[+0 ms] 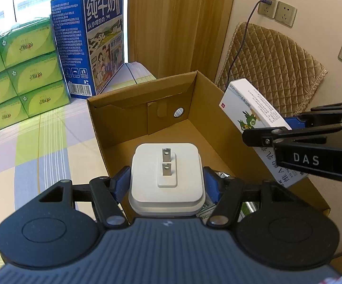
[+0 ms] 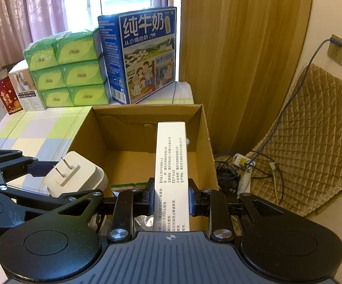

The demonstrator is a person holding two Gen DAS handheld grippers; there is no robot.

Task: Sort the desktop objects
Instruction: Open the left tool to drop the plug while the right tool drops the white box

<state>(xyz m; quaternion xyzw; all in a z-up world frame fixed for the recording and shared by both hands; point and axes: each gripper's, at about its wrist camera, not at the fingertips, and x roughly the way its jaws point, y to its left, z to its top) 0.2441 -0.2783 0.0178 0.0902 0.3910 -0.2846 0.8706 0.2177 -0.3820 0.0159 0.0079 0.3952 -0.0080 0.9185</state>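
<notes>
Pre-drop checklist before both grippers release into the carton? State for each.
1. Left gripper shut on the white charger: ok.
2. Right gripper shut on the medicine box: ok.
3. Both items over the open cardboard box: ok.
4. Far part of box floor bare for landing: ok.
5. Near corner under the grippers holds foil packs; room there: cannot tell.
6. Clearance between the two grippers: cannot tell.

Right hand-held gripper clamps medicine box over carton.
</notes>
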